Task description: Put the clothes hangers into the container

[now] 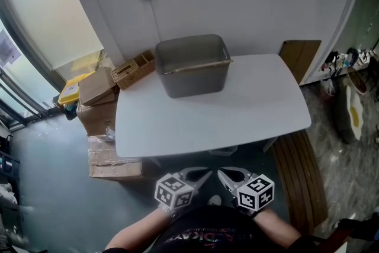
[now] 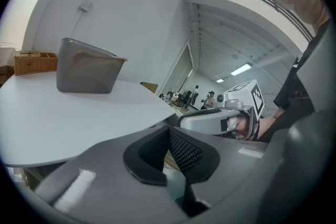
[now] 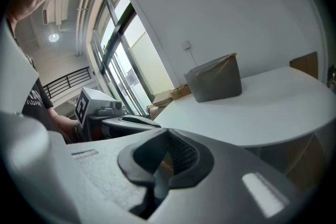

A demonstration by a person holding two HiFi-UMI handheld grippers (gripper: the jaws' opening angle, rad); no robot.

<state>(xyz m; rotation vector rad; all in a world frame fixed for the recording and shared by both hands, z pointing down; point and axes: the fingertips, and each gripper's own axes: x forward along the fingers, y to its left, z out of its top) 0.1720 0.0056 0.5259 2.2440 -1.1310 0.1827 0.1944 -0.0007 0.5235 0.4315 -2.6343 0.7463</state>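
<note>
A grey plastic container (image 1: 192,71) stands at the back of the white table (image 1: 237,115); a thin brown strip runs along its front rim. The container also shows far off in the left gripper view (image 2: 86,72) and the right gripper view (image 3: 214,80). I see no hanger lying loose on the table. Both grippers hang low by the person's body, below the table's front edge. My left gripper (image 1: 200,175) (image 2: 168,135) is shut and holds nothing. My right gripper (image 1: 227,175) (image 3: 168,140) is likewise shut and holds nothing. Their tips point at each other, almost touching.
Cardboard boxes (image 1: 98,106) are stacked on the floor left of the table, with a wicker basket (image 1: 133,68) behind them. A slatted wooden bench (image 1: 299,178) lies to the right, and a brown board (image 1: 299,56) leans on the wall.
</note>
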